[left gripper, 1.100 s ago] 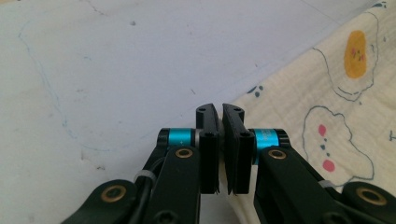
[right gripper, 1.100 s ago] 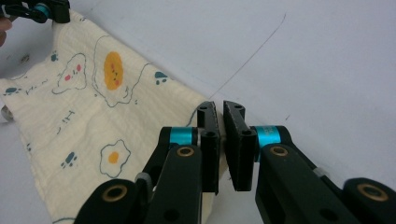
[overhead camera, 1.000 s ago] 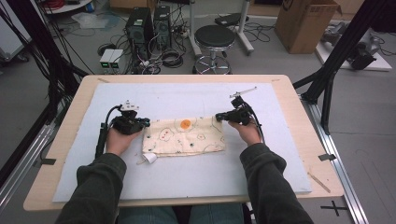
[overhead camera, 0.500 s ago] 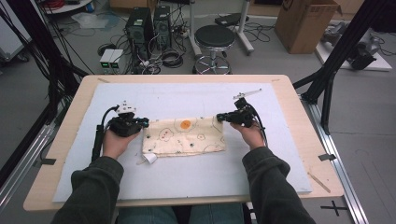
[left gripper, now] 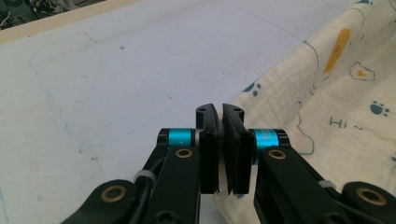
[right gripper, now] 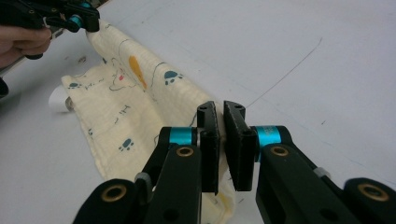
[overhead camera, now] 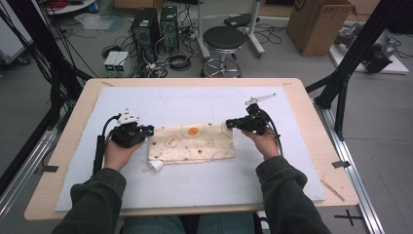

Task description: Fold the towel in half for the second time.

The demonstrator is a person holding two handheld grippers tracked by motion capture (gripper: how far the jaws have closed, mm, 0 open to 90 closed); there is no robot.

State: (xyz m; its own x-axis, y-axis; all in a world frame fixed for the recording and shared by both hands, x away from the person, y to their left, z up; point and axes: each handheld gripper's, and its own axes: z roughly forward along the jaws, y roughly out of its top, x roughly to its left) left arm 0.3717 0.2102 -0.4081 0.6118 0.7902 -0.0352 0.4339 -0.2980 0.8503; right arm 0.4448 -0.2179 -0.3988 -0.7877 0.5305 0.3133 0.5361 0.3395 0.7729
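Fingers (left gripper: 209, 144) of the left gripper (left gripper: 220, 154) stand nearly together in the left gripper view, pinching the corner of the cream printed cloth (left gripper: 327, 93); a thin edge of fabric shows between the 2 pads. Fingers (right gripper: 209, 149) of the right gripper (right gripper: 222, 151) are likewise closed on the cloth's opposite corner in the right gripper view, where the fabric runs under and between them.

From the high view, the cloth (overhead camera: 192, 142) lies stretched flat between the left gripper (overhead camera: 148, 130) and the right gripper (overhead camera: 230, 124), near the middle of the white mat (overhead camera: 195, 105) on the worktop (overhead camera: 68, 146). That view also shows a white tag (overhead camera: 156, 165) sticking out at the cloth's near left corner, and both hands resting behind the grippers.

Prints too small to read from above come clear up close: blue paw marks, an orange spot and the word "Hi" in the left gripper view. Across the cloth, the right gripper view catches the left gripper (right gripper: 86, 21) clamped on the far corner, with the person's hand (right gripper: 21, 39) behind it.
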